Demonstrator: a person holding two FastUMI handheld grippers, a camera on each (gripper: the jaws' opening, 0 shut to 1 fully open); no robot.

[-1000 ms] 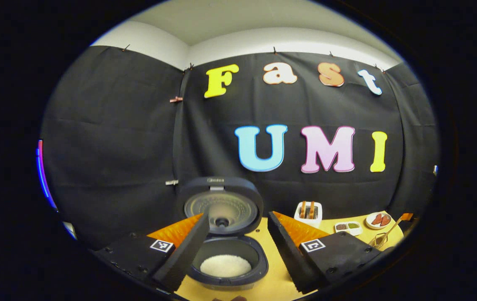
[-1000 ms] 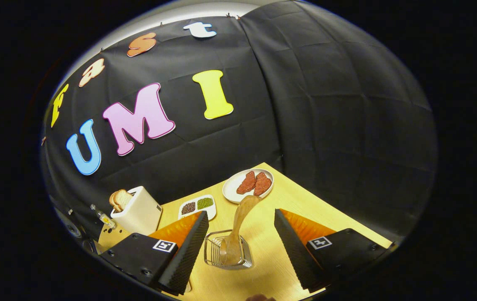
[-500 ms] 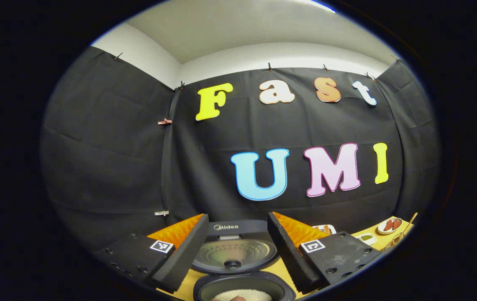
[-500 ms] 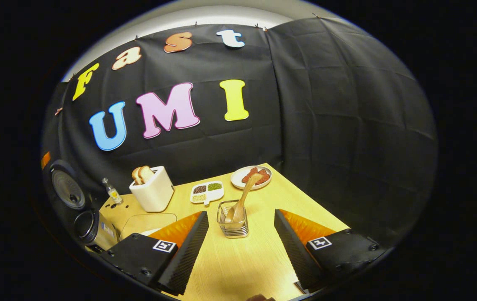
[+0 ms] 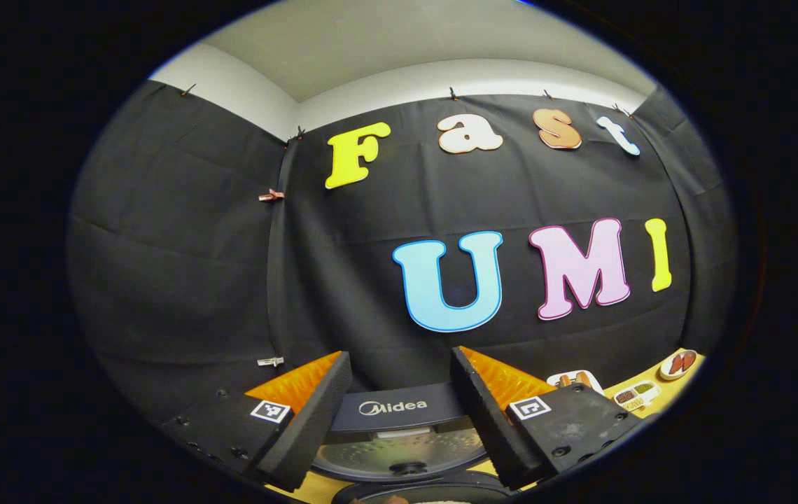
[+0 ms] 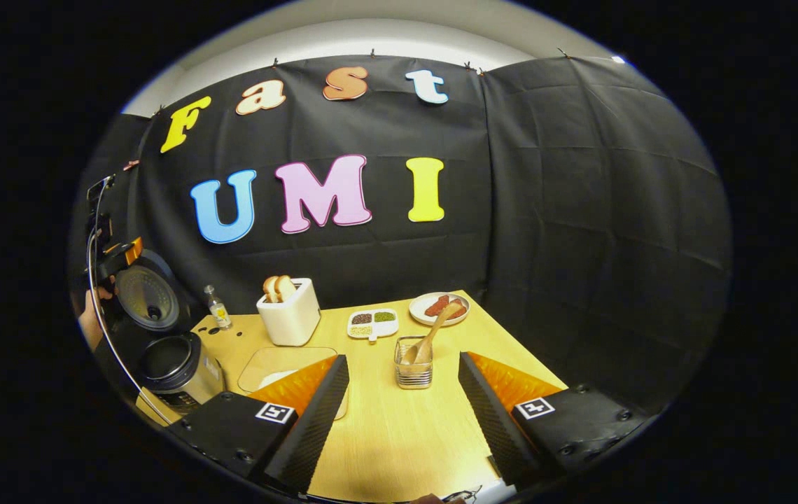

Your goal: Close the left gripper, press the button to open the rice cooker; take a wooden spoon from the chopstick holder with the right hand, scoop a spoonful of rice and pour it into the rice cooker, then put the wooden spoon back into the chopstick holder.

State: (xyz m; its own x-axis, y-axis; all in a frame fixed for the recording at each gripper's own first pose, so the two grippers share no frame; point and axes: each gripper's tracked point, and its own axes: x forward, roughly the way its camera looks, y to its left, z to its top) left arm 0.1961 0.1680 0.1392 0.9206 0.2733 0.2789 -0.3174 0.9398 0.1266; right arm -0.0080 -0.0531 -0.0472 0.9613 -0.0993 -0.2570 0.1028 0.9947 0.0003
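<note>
In the left gripper view my left gripper (image 5: 399, 416) is open, and the rice cooker's raised lid (image 5: 399, 430) shows between its fingers, with the pot's rim (image 5: 434, 494) just below. In the right gripper view the rice cooker (image 6: 173, 364) stands open at the table's left, with a hand (image 6: 91, 318) and the left gripper (image 6: 117, 253) beside its lid. The wooden spoon (image 6: 435, 329) leans in the wire chopstick holder (image 6: 414, 367) mid-table. My right gripper (image 6: 402, 413) is open, set back from the holder, with nothing between its fingers.
A toaster (image 6: 290, 316) with bread, a small bottle (image 6: 215, 306), a divided dish (image 6: 372, 323) of grains and a plate (image 6: 439, 306) of red pieces line the back of the wooden table (image 6: 399, 448). A clear shallow container (image 6: 287, 362) lies by my right gripper's left finger.
The right gripper has drawn back from the holder, leaving the spoon inside it. The left gripper view has tilted up, so the cooker has sunk lower in it.
</note>
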